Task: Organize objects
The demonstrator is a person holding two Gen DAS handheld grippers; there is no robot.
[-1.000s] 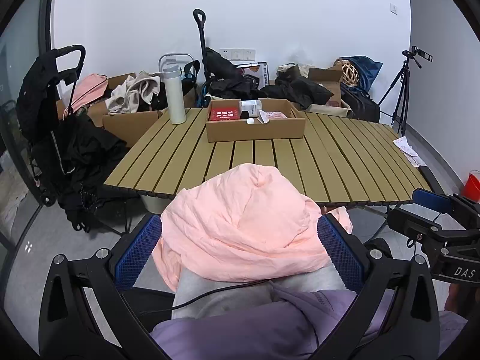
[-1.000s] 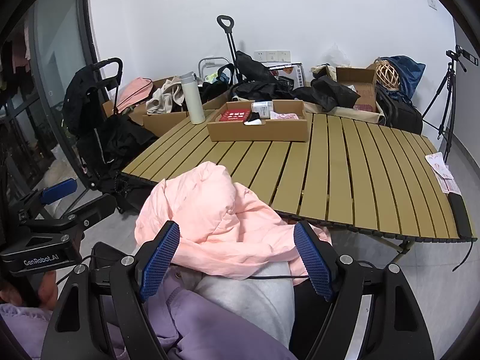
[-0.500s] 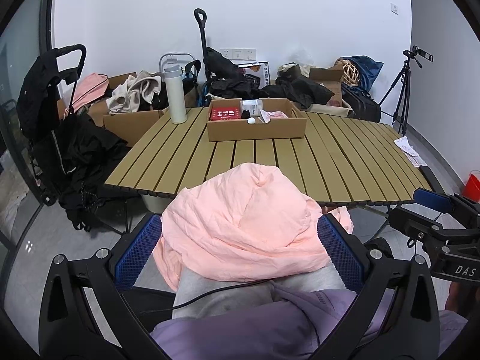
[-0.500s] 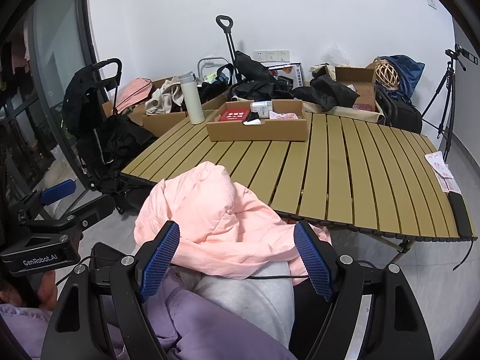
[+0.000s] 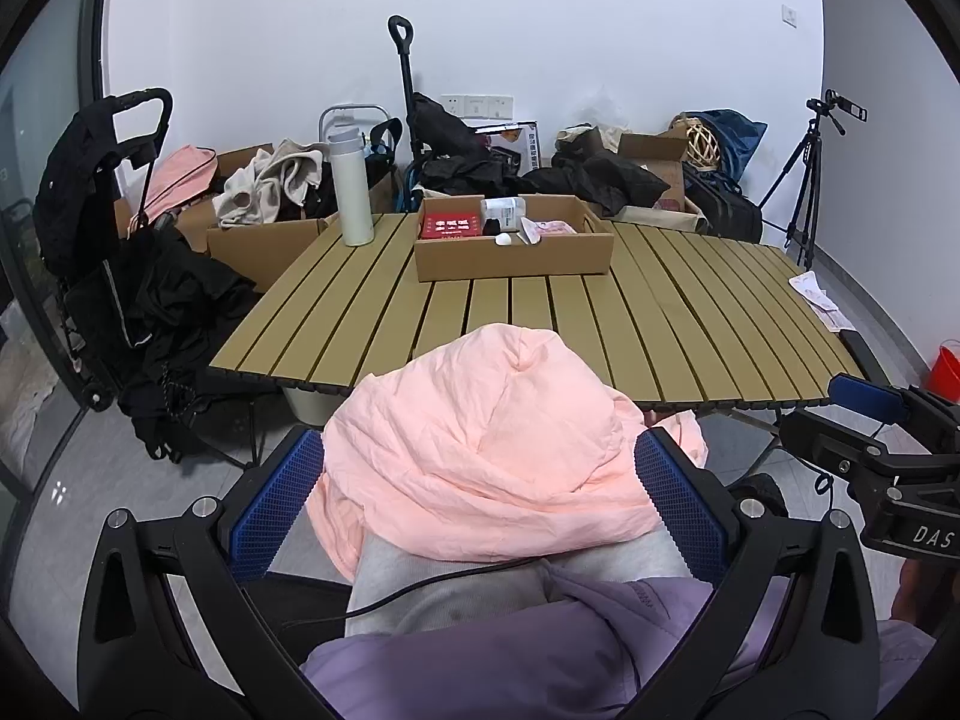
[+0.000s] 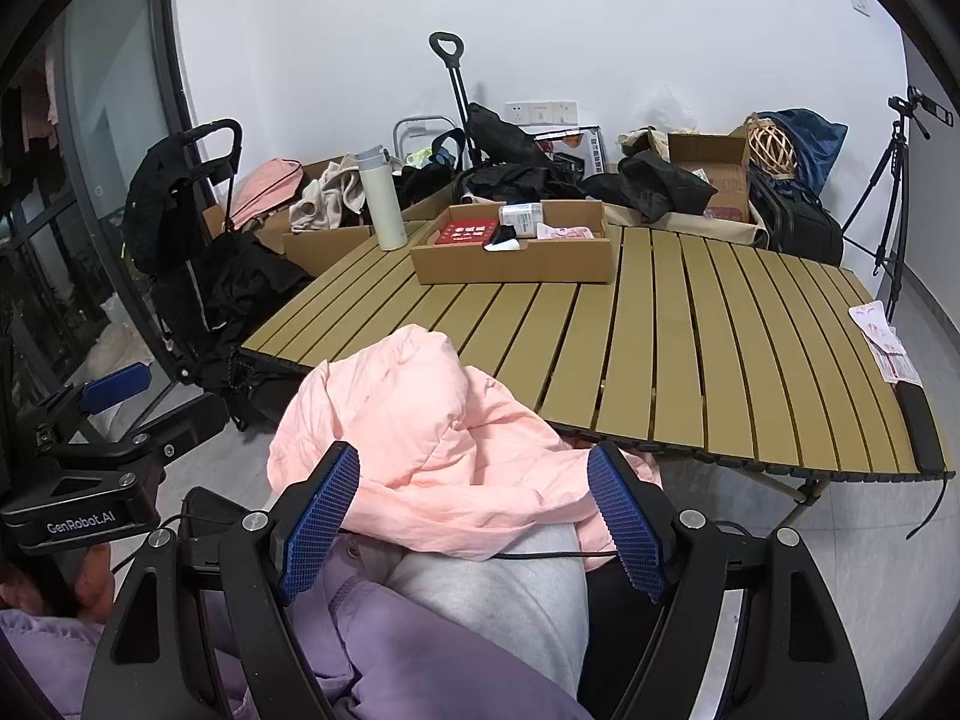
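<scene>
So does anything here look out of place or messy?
Yes: the pink jacket is crumpled in a heap on the person's lap, spilling onto the table edge rather than folded. Both grippers, left and right, are open around it, not gripping.

We look low from the lap past each claw, left [image 5: 480,501] and right [image 6: 474,516], across the counter [image 5: 600,312]; both views share the box [image 6: 516,267].

slatted table [image 5: 600,312] | on it: cardboard tray [image 5: 513,252], white flask [image 5: 349,186], perhaps phone [image 6: 918,423]
</scene>
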